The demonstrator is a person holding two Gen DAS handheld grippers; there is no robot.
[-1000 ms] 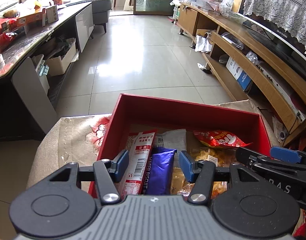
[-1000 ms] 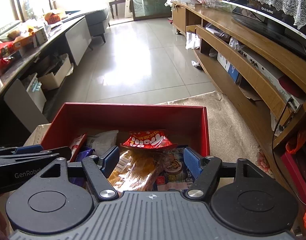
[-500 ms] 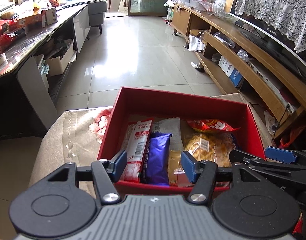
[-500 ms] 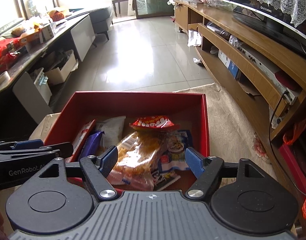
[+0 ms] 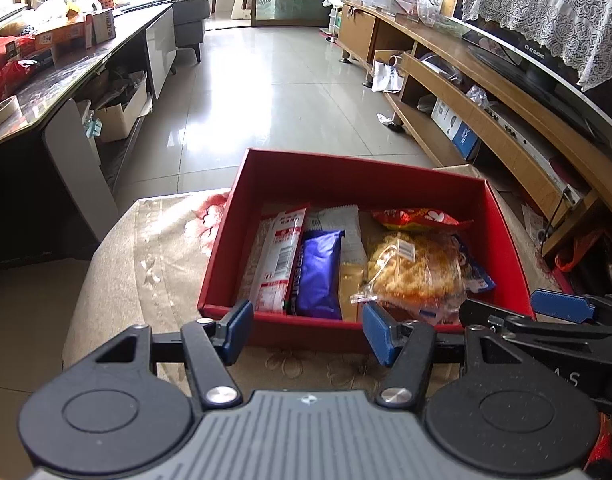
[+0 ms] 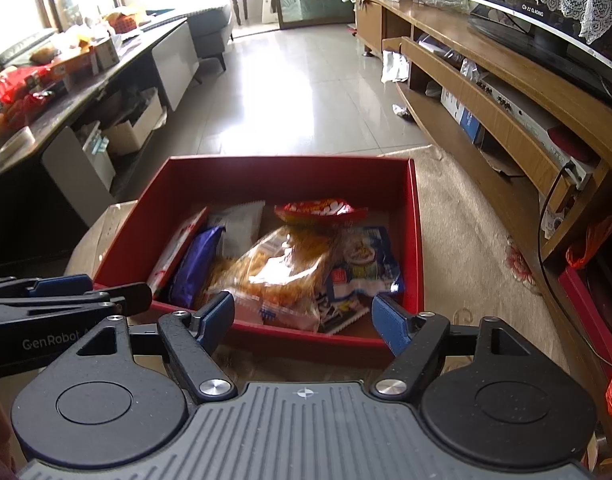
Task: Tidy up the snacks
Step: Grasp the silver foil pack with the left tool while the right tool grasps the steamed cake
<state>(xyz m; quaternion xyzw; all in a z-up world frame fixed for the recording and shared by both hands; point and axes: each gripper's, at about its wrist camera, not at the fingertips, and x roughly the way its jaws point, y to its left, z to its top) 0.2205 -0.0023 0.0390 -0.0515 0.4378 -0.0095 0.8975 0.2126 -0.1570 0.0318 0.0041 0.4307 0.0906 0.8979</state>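
Note:
A red box (image 5: 357, 176) sits on a beige cloth and holds several snack packets: a red-and-white pack (image 5: 278, 256), a purple wafer bar (image 5: 317, 272), a clear bag of yellow snacks (image 5: 413, 268), a red bag (image 5: 413, 218) and a blue pack (image 6: 361, 268). The box also shows in the right wrist view (image 6: 290, 172). My left gripper (image 5: 307, 334) is open and empty, just short of the box's near wall. My right gripper (image 6: 304, 320) is open and empty at the near wall too, to the right of the left one.
The beige flowered cloth (image 5: 154, 256) covers the low table under the box. A long wooden TV stand (image 5: 505, 120) runs along the right. A dark cluttered counter (image 5: 46, 72) stands at the left. Tiled floor (image 5: 274, 92) lies beyond.
Both grippers have pulled back and up from over the box's inside to its near edge, still open and empty. The snacks stay in the box.

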